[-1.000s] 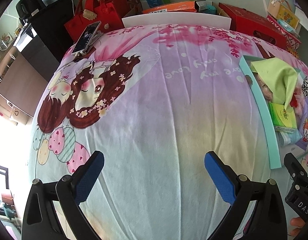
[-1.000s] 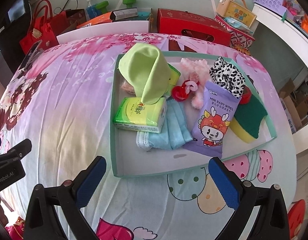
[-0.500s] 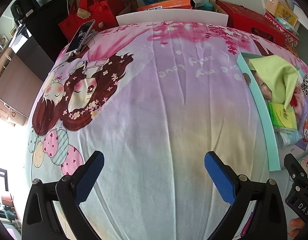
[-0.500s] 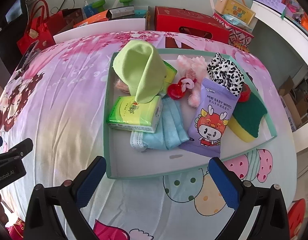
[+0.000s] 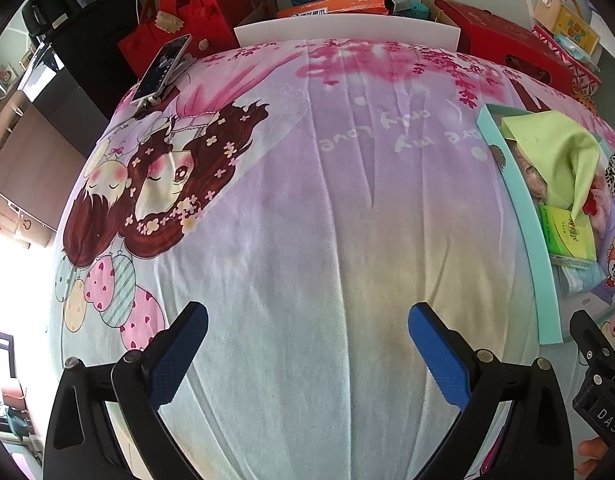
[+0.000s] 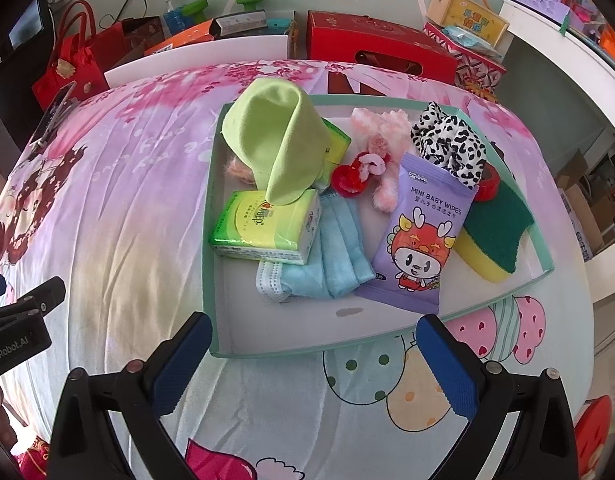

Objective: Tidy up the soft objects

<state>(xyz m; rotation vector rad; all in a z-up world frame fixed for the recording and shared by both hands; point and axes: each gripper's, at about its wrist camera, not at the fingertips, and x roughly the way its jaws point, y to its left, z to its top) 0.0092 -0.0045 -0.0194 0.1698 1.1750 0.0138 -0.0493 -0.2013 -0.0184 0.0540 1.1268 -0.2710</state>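
1. On the desk, over a cartoon-print sheet (image 6: 119, 216), lies one shallow mint-walled tray (image 6: 210, 216) with a white floor; every soft thing lies inside it.
2. One lime-green cloth (image 6: 275, 140) stands draped in a loose cone at the tray's far left, its tip touching one green tissue pack (image 6: 263, 228).
3. One folded blue towel (image 6: 339, 248) lies beside the pack, over one face mask (image 6: 269, 284).
4. One purple wipes pouch (image 6: 421, 240), printed with a cartoon dragon, leans across the middle.
5. One black-and-white spotted scrunchie (image 6: 451, 140) sits at the pouch's far end; one yellow sponge (image 6: 493, 232) with a dark green top lies to the right.
6. One fluffy pink piece (image 6: 381, 140) and one red ring (image 6: 353, 176) sit near the centre.
7. Right gripper (image 6: 313, 360) hangs just before the tray's near wall, jaws wide apart, holding nothing.
8. Left gripper (image 5: 307, 352) hangs over bare sheet, well left of the tray, also spread wide and holding nothing.
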